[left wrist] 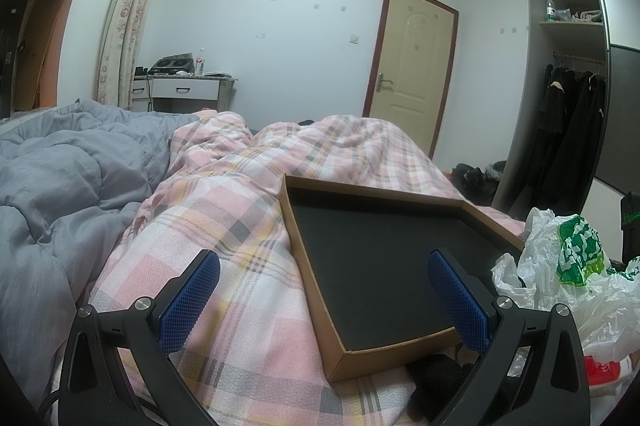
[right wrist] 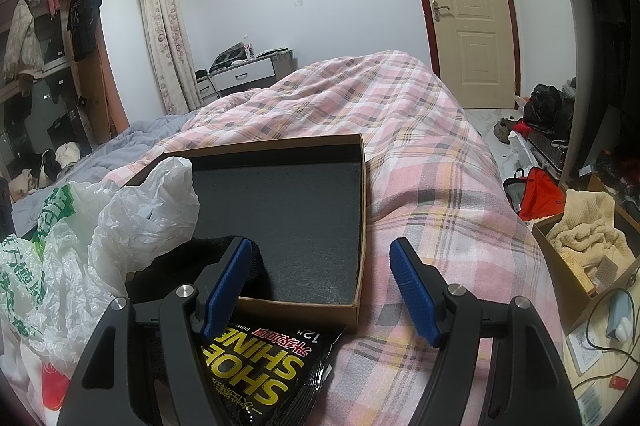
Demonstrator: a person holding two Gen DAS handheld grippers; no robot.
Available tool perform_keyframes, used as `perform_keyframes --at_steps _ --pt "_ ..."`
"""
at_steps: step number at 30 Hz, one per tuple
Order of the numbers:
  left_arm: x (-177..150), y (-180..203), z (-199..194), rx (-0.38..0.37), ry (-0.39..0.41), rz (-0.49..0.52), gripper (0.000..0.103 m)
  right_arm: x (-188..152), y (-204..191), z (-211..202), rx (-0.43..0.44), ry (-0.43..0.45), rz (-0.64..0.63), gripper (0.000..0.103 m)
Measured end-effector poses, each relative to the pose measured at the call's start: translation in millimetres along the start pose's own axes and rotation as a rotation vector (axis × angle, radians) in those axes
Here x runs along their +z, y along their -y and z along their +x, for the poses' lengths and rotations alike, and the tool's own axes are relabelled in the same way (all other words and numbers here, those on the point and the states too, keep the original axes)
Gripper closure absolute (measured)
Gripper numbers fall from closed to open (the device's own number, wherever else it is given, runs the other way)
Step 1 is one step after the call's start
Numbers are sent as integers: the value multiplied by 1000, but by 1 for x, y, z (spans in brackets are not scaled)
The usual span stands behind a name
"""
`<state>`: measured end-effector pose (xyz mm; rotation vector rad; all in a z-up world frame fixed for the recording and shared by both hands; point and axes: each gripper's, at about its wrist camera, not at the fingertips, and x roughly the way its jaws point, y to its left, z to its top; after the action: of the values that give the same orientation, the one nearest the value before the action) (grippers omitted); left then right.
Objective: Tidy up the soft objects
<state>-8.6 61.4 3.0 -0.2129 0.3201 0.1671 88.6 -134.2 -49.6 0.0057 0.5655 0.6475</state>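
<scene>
My right gripper [right wrist: 320, 286] and left gripper [left wrist: 324, 300] hung released — the black soft item [right wrist: 168, 278] lay just left of my right gripper, nearer it.

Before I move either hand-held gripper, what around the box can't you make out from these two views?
- Black soft item: right wrist view, mostly behind the gripper finger and plastic bag; its shape is unclear.
- Box near-right corner: left wrist view, hidden by a blue finger.
- Shoe-shine packet: cut off by the gripper body.
- Red item under the bag: unidentifiable.
</scene>
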Motion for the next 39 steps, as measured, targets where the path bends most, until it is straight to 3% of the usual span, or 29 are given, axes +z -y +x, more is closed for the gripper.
perform_keyframes --at_steps 39 --pt "-4 6 -1 -2 0 7 0 0 0 0 1 0 4 33"
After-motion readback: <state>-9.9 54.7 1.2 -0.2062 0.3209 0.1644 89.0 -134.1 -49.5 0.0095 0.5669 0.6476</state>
